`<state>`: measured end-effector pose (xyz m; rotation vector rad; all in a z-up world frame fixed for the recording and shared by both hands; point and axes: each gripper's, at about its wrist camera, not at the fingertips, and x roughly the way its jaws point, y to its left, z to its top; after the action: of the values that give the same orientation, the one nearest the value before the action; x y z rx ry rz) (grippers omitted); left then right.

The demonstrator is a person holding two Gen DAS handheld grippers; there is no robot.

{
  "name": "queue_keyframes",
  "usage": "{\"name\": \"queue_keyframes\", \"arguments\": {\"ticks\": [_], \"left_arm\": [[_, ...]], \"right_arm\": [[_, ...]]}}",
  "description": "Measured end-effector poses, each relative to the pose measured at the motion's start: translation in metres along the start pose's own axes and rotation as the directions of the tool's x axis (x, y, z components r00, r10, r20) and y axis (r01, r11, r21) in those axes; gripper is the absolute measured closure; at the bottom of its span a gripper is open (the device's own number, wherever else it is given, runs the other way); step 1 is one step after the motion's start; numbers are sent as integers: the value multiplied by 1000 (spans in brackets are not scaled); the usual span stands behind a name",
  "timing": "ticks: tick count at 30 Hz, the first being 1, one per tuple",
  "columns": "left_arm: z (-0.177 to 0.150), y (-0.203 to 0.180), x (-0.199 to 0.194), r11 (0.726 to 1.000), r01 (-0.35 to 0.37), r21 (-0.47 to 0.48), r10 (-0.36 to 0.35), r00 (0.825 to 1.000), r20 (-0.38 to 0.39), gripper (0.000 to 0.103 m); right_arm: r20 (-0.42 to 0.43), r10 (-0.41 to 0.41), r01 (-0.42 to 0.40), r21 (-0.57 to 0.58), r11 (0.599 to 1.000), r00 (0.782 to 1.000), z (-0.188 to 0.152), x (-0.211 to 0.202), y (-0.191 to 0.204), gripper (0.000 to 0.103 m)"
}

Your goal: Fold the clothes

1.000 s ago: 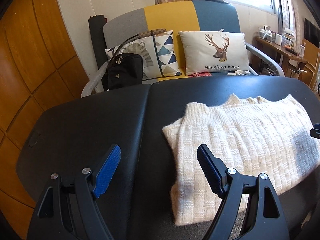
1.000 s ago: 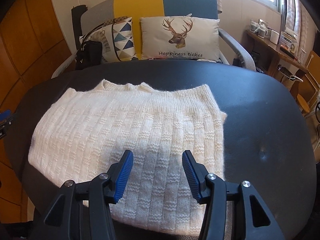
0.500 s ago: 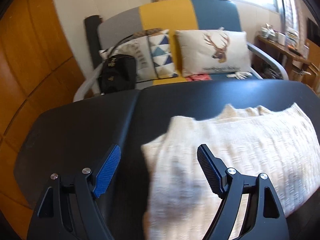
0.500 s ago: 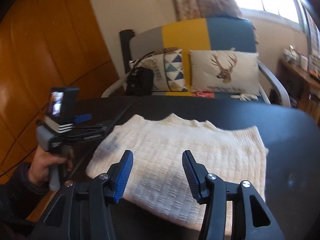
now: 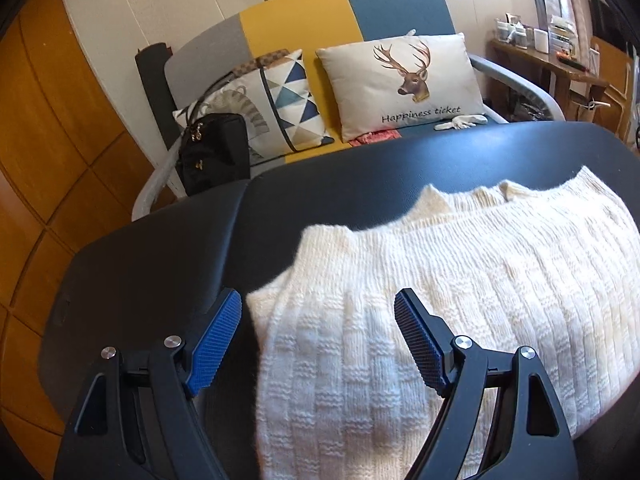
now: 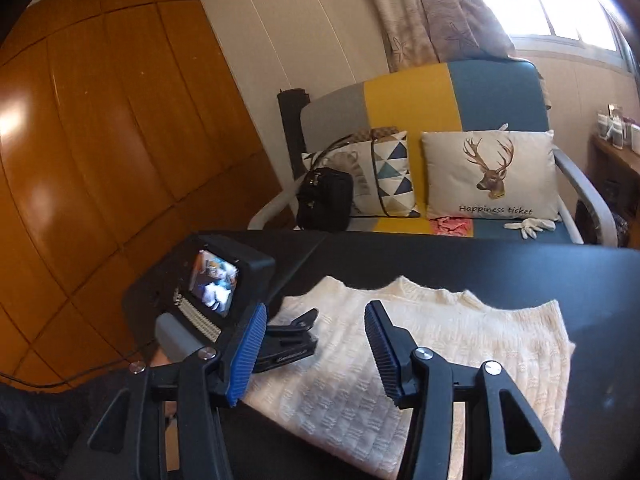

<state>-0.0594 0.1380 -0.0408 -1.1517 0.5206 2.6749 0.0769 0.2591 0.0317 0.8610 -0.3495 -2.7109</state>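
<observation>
Sweater (image 5: 440,300), cream knit: folded compact on tabletop (image 5: 360,184), perhaps one fold left; left gripper (image 5: 318,340) at its nine-o'clock edge, right gripper (image 6: 316,354) above, both gaping, empty.

bright window (image 6: 560,4) glare upper right; sharp; fisheye edges dark.

Left claw (image 5: 318,338): two black plastic arms with triangular cutouts, each tipped by blue ribbed pad (image 5: 214,344). Silver screws on top of each arm, two per side.

Right claw (image 6: 316,352): same build, black arms, blue ribbed pads, silver screws behind pads.

Beyond right claw's left finger, other unit seen from outside: black camera block with small lit screen (image 6: 214,282), grey handle beneath, white ribbed strip, black clamp with faint lettering. Dark sleeve (image 6: 52,412) behind and below it.
</observation>
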Motion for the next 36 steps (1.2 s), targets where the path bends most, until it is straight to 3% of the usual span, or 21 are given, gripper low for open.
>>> {"name": "queue_keyframes", "arguments": {"ticks": [2,5,8,10,13,16,18,19,21,22,24,25,28,30,33,35,36], "left_arm": [[-10,20,1,996,60,-73,-59,998,10,21],[-22,51,4,989,18,-146,-12,999,45,21],[-32,60,13,990,-27,-142,32,999,33,21],[-43,46,26,996,-6,-88,5,1000,-9,21],[-58,25,36,1000,-18,-17,18,1000,-21,21],[-56,37,19,991,40,-128,-33,998,58,21],[-48,47,4,974,103,-201,-78,988,130,21],[-44,46,4,973,112,-204,-88,988,125,21],[-35,43,7,972,124,-201,-105,989,104,21],[-35,38,14,975,115,-190,-102,992,76,21],[-38,24,50,985,103,-139,-114,991,-74,21],[-44,20,66,986,107,-126,-124,983,-136,20],[-44,32,52,975,122,-188,-136,989,-64,19],[-41,40,32,971,109,-215,-109,994,11,19],[-38,41,2,974,57,-218,-36,995,96,19],[-38,27,-7,977,91,-193,-70,991,113,19],[-39,15,-7,981,90,-171,-74,993,95,19]], "right_arm": [[-76,-138,136,-28,990,987,-10,12,-17,51],[-220,-313,322,7,947,924,-34,28,-69,51],[-327,-357,406,92,909,875,-62,46,-122,51],[-441,-340,435,134,890,831,-89,72,-151,50],[-435,-346,429,107,897,832,-89,73,-149,46],[-374,-352,414,99,905,858,-64,58,-139,46],[-335,-380,423,63,904,862,-46,53,-135,46],[-328,-397,436,53,898,857,-40,56,-136,46],[-366,-403,454,64,889,839,-42,71,-147,46],[-421,-391,461,75,884,819,-54,83,-155,46],[-423,-401,467,61,882,813,-69,95,-161,36],[-412,-415,474,48,879,811,-67,94,-158,37],[-396,-416,469,44,882,819,-56,85,-150,37],[-367,-410,460,56,886,835,-46,68,-144,38],[-309,-442,480,58,875,842,-37,41,-133,38],[-339,-433,485,82,871,835,-46,41,-134,38],[-377,-431,494,83,866,820,-57,49,-138,38]]}}
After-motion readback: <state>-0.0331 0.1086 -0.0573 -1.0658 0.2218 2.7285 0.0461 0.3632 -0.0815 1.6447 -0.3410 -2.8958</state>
